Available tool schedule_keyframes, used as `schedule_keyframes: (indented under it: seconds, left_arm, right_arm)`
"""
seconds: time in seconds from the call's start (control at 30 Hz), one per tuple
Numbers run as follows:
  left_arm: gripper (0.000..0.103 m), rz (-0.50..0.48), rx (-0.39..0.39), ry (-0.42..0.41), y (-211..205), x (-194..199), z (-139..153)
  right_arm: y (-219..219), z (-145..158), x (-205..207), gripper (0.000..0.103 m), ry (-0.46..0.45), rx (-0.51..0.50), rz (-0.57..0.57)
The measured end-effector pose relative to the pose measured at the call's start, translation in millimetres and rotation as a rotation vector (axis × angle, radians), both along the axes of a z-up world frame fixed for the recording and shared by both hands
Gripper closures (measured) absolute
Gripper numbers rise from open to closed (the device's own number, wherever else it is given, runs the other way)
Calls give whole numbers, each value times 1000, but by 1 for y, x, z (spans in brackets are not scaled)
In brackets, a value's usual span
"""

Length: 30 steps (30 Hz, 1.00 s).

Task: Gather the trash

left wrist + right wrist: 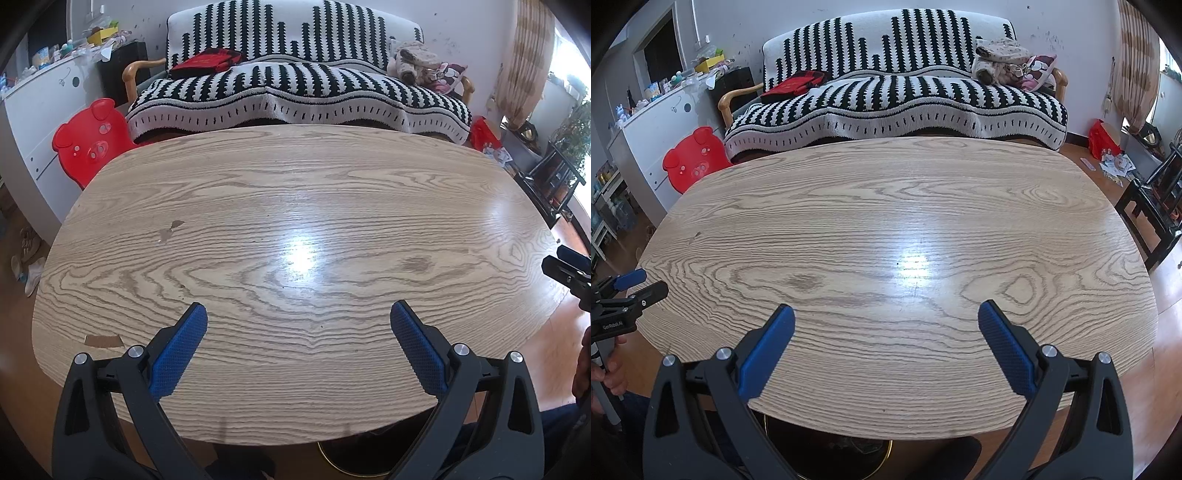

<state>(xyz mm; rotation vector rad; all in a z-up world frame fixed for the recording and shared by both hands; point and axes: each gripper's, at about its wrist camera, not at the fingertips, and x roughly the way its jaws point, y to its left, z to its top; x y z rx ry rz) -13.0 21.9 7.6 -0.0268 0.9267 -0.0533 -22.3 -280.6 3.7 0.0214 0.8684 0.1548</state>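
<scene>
A bare wooden table (295,206) fills both views, also in the right wrist view (886,206); I see no trash on its top. My left gripper (298,314) is open and empty above the near edge. My right gripper (886,314) is open and empty above the near edge too. The right gripper shows at the right edge of the left wrist view (569,269). The left gripper shows at the left edge of the right wrist view (628,288). A gold-rimmed dark container (827,454) sits under the table's near edge, mostly hidden.
A black-and-white striped sofa (295,92) stands behind the table. A red pig-shaped stool (88,140) is at the far left. A white cabinet (33,110) lines the left wall. A dark rack (1156,218) and scattered papers (1115,166) are on the right floor.
</scene>
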Motion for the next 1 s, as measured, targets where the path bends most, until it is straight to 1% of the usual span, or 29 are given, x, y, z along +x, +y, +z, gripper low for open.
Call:
schedule_keyframes:
  seconds: [0.27, 0.43, 0.67, 1.0]
  left_arm:
    - [7, -7, -11, 7, 1, 0, -1]
    - [7, -15, -42, 20, 1, 1, -3]
    - [7, -21, -57, 16, 1, 0, -2]
    - [7, -12, -43, 12, -1, 1, -1]
  right_arm:
    - [0, 0, 0, 7, 0, 2, 0]
    - [0, 0, 0, 7, 1, 0, 1]
    - [4, 0, -2, 7, 3, 2, 2]
    - [4, 0, -2, 7, 5, 3, 3]
